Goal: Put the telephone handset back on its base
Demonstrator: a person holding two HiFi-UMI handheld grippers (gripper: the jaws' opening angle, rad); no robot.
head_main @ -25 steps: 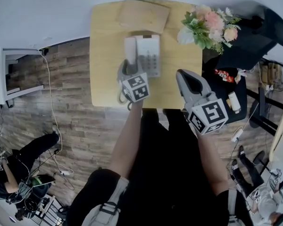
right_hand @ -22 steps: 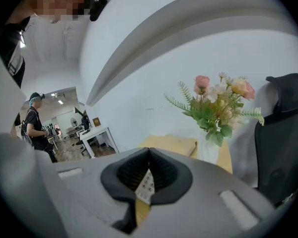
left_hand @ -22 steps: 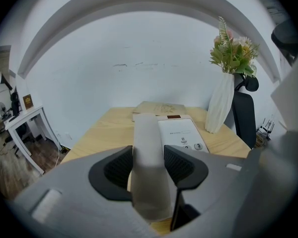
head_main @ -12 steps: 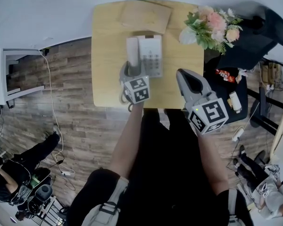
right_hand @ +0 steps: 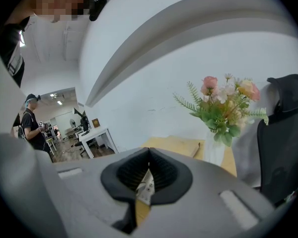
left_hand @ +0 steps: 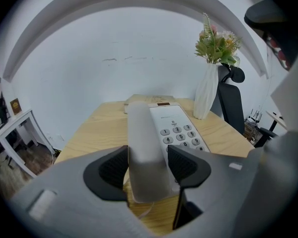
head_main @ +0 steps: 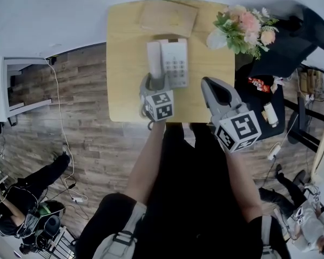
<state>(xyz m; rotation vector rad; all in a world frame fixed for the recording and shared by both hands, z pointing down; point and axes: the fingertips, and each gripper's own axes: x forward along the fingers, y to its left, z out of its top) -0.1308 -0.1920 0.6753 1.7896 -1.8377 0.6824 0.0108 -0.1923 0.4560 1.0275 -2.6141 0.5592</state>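
A white telephone base [head_main: 176, 63] with a keypad stands on the wooden table [head_main: 124, 63]. The white handset [head_main: 154, 58] lies in the base's left cradle. My left gripper [head_main: 154, 80] straddles the handset's near end, and its jaws are opening. In the left gripper view the handset [left_hand: 145, 152] runs between the black pads [left_hand: 111, 167], with a thin gap on the right side, beside the base [left_hand: 178, 129]. My right gripper [head_main: 216, 88] hangs over the table's front right part, shut and holding nothing [right_hand: 148, 175].
A white vase of flowers [head_main: 243, 26] stands at the table's back right corner, and a tan flat packet [head_main: 167, 16] lies behind the phone. The phone cord [head_main: 143, 112] curls at the front edge. A black chair [head_main: 291, 42] is on the right. A person sits on the floor at left.
The left gripper has drawn back slightly toward the table's front edge while the handset stays on the base. The right gripper has hardly moved.
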